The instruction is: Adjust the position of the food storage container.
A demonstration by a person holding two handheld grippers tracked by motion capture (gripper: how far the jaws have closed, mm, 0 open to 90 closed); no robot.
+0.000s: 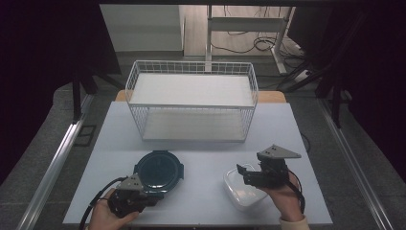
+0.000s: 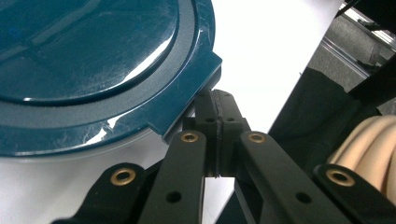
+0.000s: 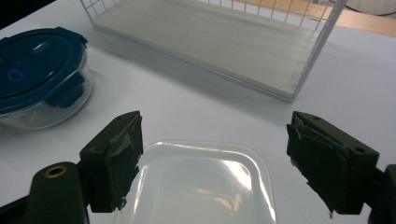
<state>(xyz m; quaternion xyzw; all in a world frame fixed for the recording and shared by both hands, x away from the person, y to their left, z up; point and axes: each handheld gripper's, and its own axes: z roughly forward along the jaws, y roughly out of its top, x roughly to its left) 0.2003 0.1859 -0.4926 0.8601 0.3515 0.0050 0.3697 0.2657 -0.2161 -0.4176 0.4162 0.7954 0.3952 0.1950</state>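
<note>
Nearby, wire rack [image 1: 191, 103] beyond both: left tool [image 2: 215, 135] pressed together (beside teal lid [image 2: 93, 60]), right tool [image 3: 215, 163] spread over clear box [image 3: 196, 186].

White table [image 1: 287, 129] fills the middle, wooden edge showing at its far side. Wire shelf rack [image 1: 191, 103] with two pale boards sits on the far half. Floor [image 1: 33, 158] is grey carpet — a metal rail [image 1: 57, 163] runs along it on the left, another rail [image 1: 356, 167] on the right. Beyond the table stands a white desk frame [image 1: 249, 28] with cables [image 1: 261, 45] loose on the light floor under it. Dark curtains [image 1: 43, 48] hang left and right — room light is dim, bluish.
</note>
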